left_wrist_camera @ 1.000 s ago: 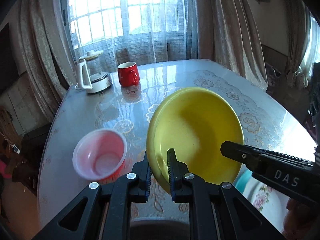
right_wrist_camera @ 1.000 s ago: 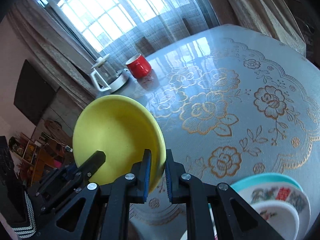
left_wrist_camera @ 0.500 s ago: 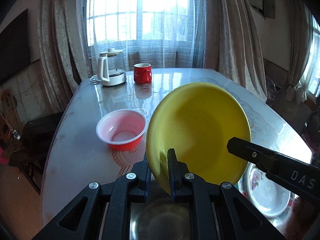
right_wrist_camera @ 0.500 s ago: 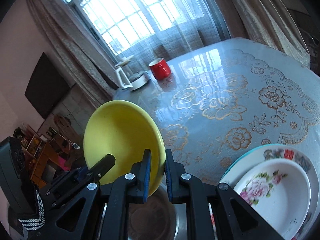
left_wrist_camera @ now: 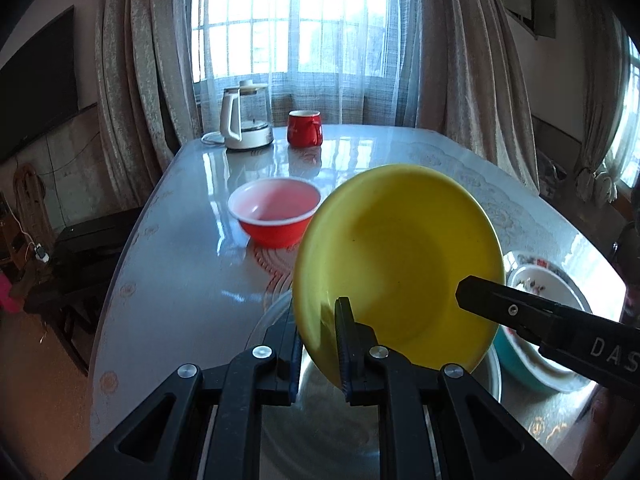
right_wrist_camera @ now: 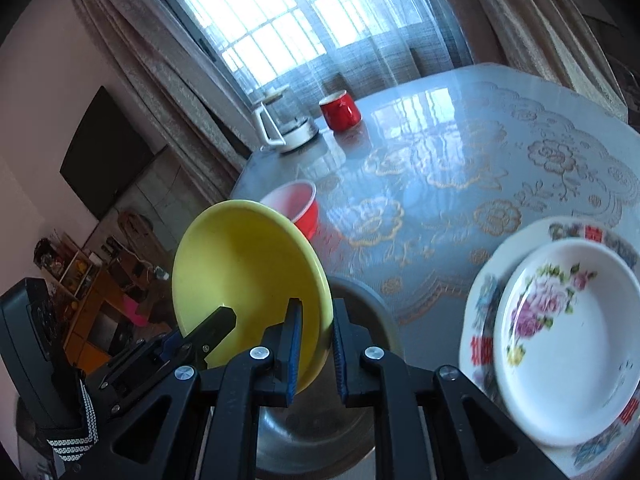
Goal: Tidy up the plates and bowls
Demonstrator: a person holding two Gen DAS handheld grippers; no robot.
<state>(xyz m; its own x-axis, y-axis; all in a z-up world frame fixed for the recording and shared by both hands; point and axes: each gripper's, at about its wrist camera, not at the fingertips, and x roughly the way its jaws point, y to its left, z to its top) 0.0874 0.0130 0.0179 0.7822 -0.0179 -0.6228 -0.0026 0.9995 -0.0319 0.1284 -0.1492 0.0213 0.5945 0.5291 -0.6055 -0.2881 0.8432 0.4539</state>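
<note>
Currently we carry the yellow bowl (left_wrist_camera: 396, 256), left gripper (left_wrist_camera: 318, 344) and right gripper (right_wrist_camera: 314, 354) both clamped on its rim; next, lower it into the steel bowl (right_wrist_camera: 320, 440) beneath.

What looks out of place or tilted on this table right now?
Only the yellow bowl is askew: it stands nearly on edge above a steel bowl, pinched at its rim by the left gripper and right gripper. Nothing looks spilled or broken.

Daylight floods from the window (left_wrist_camera: 296, 20) at top centre, blown out white; its glare streaks the glossy surface (left_wrist_camera: 180, 272). Corners fall dark, edges bend, and plates (right_wrist_camera: 560, 332) at lower right blur
</note>
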